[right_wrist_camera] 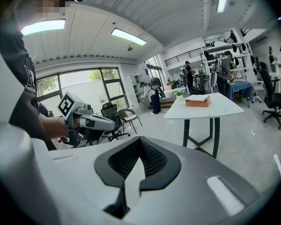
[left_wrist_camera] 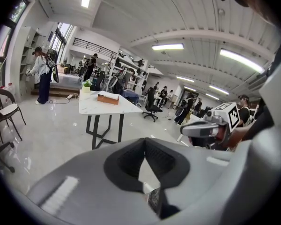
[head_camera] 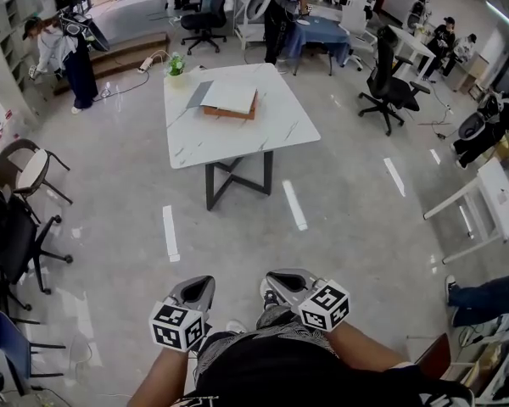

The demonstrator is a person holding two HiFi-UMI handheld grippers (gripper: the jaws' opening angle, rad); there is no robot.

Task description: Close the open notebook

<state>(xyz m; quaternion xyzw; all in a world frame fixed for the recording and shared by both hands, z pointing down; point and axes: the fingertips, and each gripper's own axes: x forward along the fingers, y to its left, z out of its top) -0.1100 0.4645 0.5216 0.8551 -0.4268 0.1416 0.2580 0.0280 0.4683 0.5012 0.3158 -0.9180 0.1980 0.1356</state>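
A: How are the tongs held?

B: The left tongs [head_camera: 195,285] are pressed together, and nothing is pinched in them. The right tongs [head_camera: 286,276] are shut tight too, with nothing in between. Both are held low, side by side, close to the person's body, and are pointed forward.

A: What is seen just past the tips?

B: Only bare floor [head_camera: 237,236] with white stripes is seen there.

A: Where is the notebook?

B: The notebook [head_camera: 230,97] is found far ahead of both tongs, well apart from them. It is laid on a white table [head_camera: 263,130], near the far side of the top. A small green plant [head_camera: 176,64] is set at the far left corner, just past the notebook.

A: Is the notebook open?

B: White pages are turned up, and a grey flap is spread out to the left of them. A brown edge is seen under the pages. So it is probably open, but it is small and far off, so this cannot be said for sure.

A: How much of the job is done?

B: None of it, it is judged. The notebook is not touched by either pair of tongs. The floor has to be crossed first. Then the table has to be reached, and the flap has to be folded over the pages.
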